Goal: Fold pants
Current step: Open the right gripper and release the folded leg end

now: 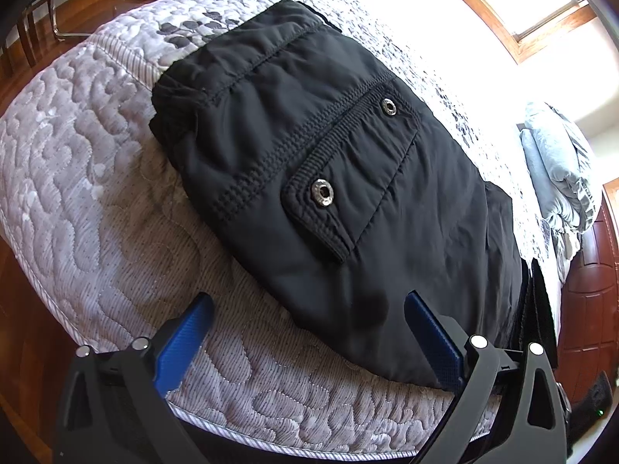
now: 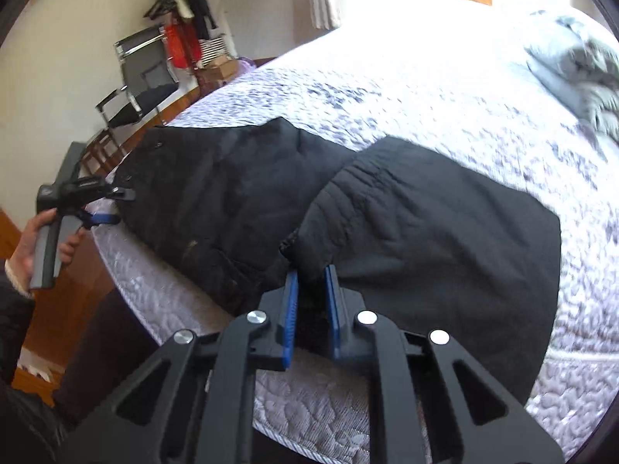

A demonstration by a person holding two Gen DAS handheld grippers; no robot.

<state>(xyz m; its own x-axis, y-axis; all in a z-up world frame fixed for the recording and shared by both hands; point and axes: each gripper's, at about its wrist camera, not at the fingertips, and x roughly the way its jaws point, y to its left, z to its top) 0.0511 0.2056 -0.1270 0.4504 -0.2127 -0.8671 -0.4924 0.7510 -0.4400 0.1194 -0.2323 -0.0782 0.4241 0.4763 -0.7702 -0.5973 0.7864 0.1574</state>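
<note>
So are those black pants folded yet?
Partly: the pants have one end doubled back over, pinched in the right gripper; the rest lies spread on the bed.

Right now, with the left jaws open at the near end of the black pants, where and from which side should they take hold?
Grip the pants at the near hem edge, coming in low from the bed's near side. That edge lies flat on the mattress between the open left gripper jaws, probably thin enough to pinch.

Black pants (image 1: pixel 329 178) flat on quilted mattress (image 1: pixel 96 193), left gripper (image 1: pixel 309 313) spread wide at their near edge
</note>
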